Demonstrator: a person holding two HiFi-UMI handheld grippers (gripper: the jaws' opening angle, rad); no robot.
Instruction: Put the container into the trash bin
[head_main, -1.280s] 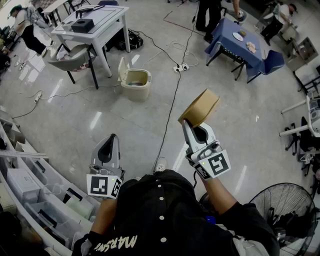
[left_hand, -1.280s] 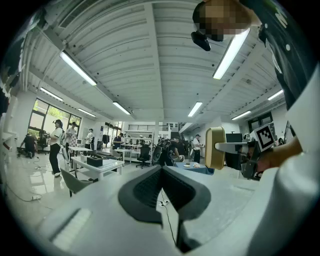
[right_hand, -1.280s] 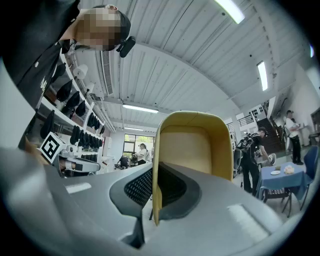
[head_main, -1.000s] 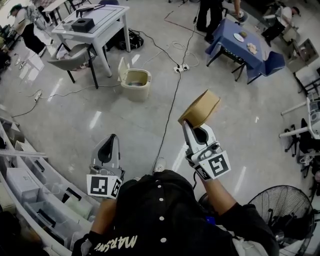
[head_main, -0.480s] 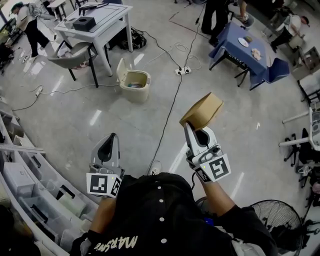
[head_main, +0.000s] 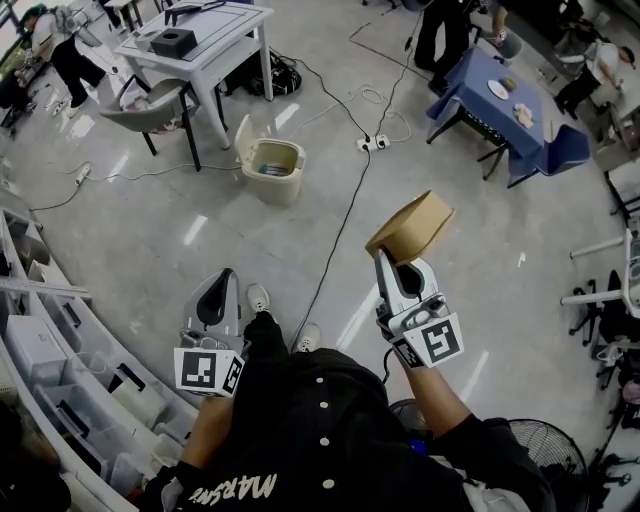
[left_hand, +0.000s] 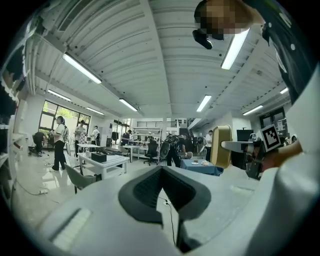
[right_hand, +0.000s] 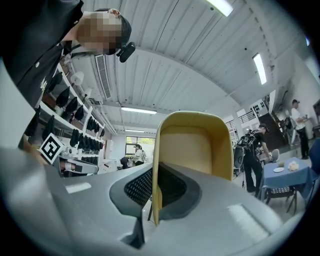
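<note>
The tan container (head_main: 412, 225) is held above the floor (head_main: 150, 240), one wall pinched in the clenched right claw (head_main: 386, 256). The left claw (head_main: 214, 300) is carried closed, with nothing between its jaws. The trash bin (head_main: 270, 166) is seen open on the floor, well apart from the container.
</note>
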